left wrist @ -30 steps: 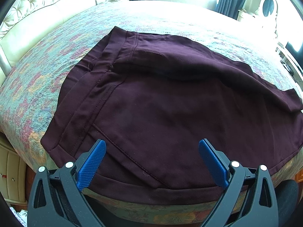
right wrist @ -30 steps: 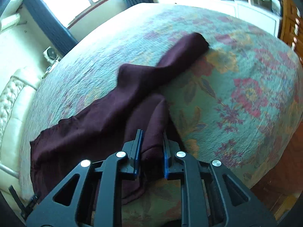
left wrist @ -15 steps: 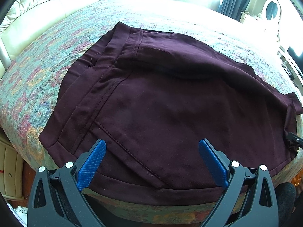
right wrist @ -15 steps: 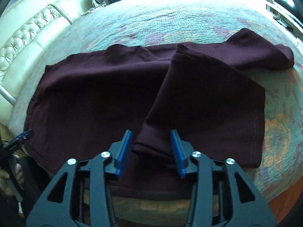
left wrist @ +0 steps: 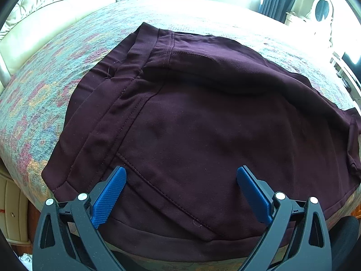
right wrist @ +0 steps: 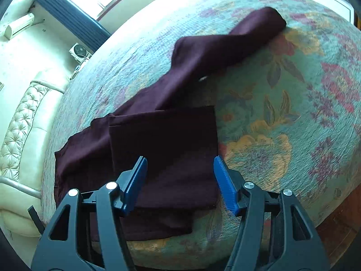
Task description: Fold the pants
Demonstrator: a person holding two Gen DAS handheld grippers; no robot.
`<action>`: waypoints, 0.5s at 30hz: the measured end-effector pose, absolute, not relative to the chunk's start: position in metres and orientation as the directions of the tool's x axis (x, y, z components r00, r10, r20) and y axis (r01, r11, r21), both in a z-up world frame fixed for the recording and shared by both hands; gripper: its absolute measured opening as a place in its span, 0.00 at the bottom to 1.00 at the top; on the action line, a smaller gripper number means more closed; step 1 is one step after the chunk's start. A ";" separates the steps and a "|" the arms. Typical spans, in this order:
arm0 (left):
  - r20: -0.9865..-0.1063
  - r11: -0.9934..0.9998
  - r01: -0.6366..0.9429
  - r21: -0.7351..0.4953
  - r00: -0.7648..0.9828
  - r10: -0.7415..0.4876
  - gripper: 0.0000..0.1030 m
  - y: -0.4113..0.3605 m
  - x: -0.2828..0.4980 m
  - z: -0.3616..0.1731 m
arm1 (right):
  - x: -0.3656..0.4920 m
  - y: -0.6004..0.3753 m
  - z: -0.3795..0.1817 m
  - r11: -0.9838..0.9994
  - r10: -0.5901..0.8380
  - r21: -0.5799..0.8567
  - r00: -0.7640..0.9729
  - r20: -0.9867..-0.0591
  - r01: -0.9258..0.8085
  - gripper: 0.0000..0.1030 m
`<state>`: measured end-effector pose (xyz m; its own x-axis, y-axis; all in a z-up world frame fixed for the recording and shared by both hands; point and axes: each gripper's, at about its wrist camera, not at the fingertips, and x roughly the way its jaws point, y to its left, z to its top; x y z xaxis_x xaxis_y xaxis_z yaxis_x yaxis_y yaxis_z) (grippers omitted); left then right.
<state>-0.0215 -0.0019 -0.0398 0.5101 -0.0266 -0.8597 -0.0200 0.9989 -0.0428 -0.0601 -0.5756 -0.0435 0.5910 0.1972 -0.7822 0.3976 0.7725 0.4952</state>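
We have the dark maroon pants (left wrist: 203, 122) spread on the bed (left wrist: 45, 94), over its floral bedspread, with the waistband end at our left hand and the legs running off toward our right. They lie close to the near edge of the bed, which keeps both ends within reach of a tool.

Our left gripper (left wrist: 180, 192) hovers over the seat and pocket area with its jaws wide apart, holding nothing; the blue pads frame the diagonal pocket seam. We judge it is parked there to be ready to pin or pinch the waist end while the other side is worked.

Our right gripper (right wrist: 180, 183) hangs over the leg end, jaws also apart and empty. Below it one leg (right wrist: 164, 149) lies doubled back on itself as a flat, roughly square panel with a straight hem edge, so that part looks set down and released. The other leg (right wrist: 225, 47) trails away diagonally across the bedspread, twisted along its length, its far end well apart from the folded panel.

As we read it, the fold is only partly made: the stray leg needs to be brought alongside or onto the first before the whole can be halved toward the waistband. Since the cloth is limp and slippery-looking, dragging the twisted leg could pull the neat panel askew.
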 end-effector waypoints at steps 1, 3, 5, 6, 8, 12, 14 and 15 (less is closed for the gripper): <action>-0.861 0.999 -0.021 -0.046 0.509 -0.029 0.95 -0.001 -0.021 -0.041 | -0.061 -0.581 -0.050 0.742 0.207 0.519 0.590 -0.780 0.425 0.60; -0.862 0.998 -0.023 -0.055 0.506 -0.036 0.95 0.000 -0.020 -0.042 | -0.072 -0.590 -0.060 0.650 0.250 0.595 0.606 -0.755 0.473 0.60; -0.863 0.998 -0.023 -0.065 0.503 -0.044 0.95 0.002 -0.019 -0.042 | -0.091 -0.601 -0.068 0.509 0.302 0.689 0.643 -0.704 0.516 0.60; -0.863 0.997 -0.023 -0.067 0.502 -0.046 0.95 0.002 -0.019 -0.042 | -0.098 -0.604 -0.072 0.448 0.324 0.721 0.656 -0.682 0.528 0.60; -0.864 0.997 -0.027 -0.074 0.500 -0.050 0.95 0.003 -0.019 -0.043 | -0.111 -0.608 -0.081 0.342 0.363 0.767 0.677 -0.640 0.543 0.60; -0.864 0.997 -0.027 -0.068 0.502 -0.045 0.95 0.002 -0.018 -0.044 | -0.114 -0.612 -0.094 0.262 0.406 0.812 0.704 -0.583 0.521 0.60; -0.863 0.998 -0.023 -0.063 0.503 -0.043 0.95 0.002 -0.019 -0.044 | -0.113 -0.616 -0.096 0.247 0.389 0.819 0.721 -0.573 0.517 0.53; -0.864 0.998 -0.022 -0.062 0.502 -0.043 0.95 0.002 -0.020 -0.044 | -0.113 -0.616 -0.096 0.258 0.378 0.812 0.719 -0.583 0.523 0.47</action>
<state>-0.0197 0.0021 -0.0439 0.5025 -0.0426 -0.8635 -0.0222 0.9978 -0.0622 -0.1130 -0.6164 -0.0963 0.7190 0.3785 -0.5830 0.5228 0.2581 0.8124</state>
